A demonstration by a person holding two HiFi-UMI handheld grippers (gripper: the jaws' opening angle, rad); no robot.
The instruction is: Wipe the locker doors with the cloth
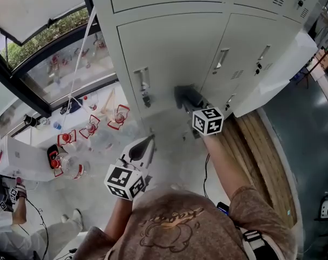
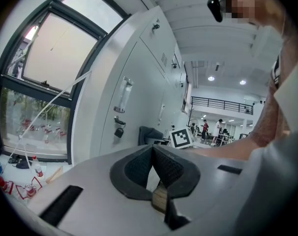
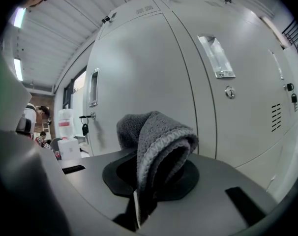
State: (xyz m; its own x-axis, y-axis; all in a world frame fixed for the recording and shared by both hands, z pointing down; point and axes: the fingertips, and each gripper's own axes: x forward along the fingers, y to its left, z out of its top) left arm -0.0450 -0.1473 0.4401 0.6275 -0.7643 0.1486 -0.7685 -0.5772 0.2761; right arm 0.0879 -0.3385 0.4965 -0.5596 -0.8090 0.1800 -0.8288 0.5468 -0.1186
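right tongs (image 3: pixel 153 181): pinching grey cloth (image 3: pixel 159 132), near locker door (image 1: pixel 169 53), 12 o'clock
left tongs (image 2: pixel 151 154): pressed together, empty, 7 o'clock of right
cloth feel: probably soft, light, floppy; grip the folded bunch

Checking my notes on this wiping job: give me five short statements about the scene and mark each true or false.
1. The right gripper holds the cloth. True.
2. The left gripper holds a bottle. False: its jaws are shut on nothing.
3. The cloth is red. False: it is grey.
4. A key hangs from one of the locker doors. True.
5. A window is beside the locker doors. True.
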